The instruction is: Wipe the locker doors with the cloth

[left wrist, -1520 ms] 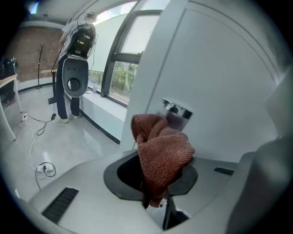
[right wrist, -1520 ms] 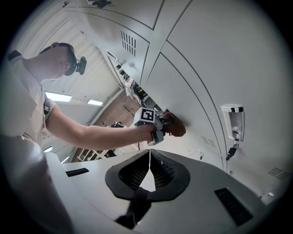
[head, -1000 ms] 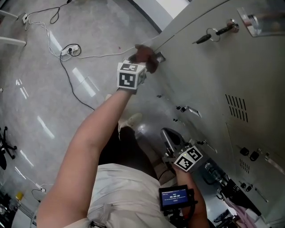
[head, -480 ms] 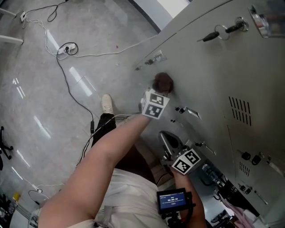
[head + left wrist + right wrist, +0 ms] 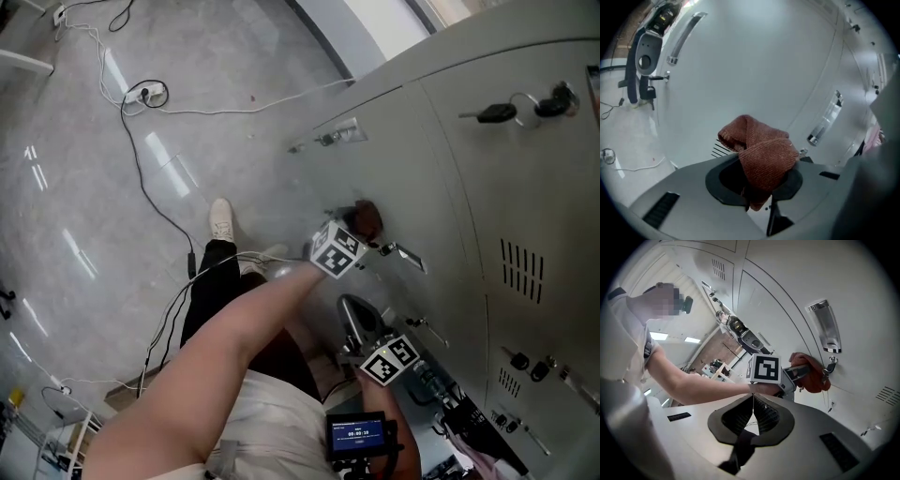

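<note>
A rust-red cloth is pressed against the grey locker door, just left of a small metal handle. My left gripper, with its marker cube, is shut on the cloth. In the left gripper view the cloth bulges out of the shut left gripper in front of the door. My right gripper hangs lower, away from the door. In its own view the right gripper is shut on nothing, and the cloth shows beyond it.
Keys hang in locks higher on the lockers, and vent slots lie to the right. Cables and a power strip run over the glossy floor. A shoe is below me, and a small screen sits at my waist.
My left gripper has dragged the cloth down the locker door, from the label slot to beside the small handle. The right gripper has stayed put.
</note>
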A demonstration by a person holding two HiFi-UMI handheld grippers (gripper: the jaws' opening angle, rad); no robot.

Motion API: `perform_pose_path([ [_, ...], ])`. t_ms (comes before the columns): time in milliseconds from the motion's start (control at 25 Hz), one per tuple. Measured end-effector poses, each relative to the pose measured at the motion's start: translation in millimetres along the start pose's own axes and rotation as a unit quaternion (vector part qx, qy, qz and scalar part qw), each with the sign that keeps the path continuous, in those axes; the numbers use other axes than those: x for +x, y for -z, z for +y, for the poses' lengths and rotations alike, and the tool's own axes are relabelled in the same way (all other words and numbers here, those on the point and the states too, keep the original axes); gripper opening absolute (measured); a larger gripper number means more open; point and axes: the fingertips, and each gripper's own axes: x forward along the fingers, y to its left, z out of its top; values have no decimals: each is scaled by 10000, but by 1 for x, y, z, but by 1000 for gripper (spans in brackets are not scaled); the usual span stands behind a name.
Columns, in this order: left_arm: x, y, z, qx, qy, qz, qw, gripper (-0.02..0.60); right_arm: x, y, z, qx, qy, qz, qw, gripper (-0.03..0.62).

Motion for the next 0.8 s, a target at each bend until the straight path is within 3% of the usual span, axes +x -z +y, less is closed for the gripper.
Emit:
perform_pose_path([
  [160,-8,-16,67,-631,-569,-208,9962,71,1,6,1,41,-60,51,10000,18],
  [280,-11,-28,114,-705,-925,-239,9929,71,0,8,-1,81,-88,95,9999,18],
  [360,-16,-39,146,-630,-1202,-275,9904,71,0,9,-3,71,-114,123,9998,18],
  [480,-36,-56,188,-211,-1668,-317,9853,71,1,21,-4,174,-111,186,9996,18],
  [640,-60,-95,225,156,-2302,-823,9695,71,-1,30,-12,171,-63,346,9992,18],
  [720,-63,-102,235,317,-2467,-852,9648,71,0,31,-13,165,-88,385,9991,18],
  [800,-57,-92,236,313,-2432,-732,9667,71,2,29,-13,176,-111,376,9991,18],
])
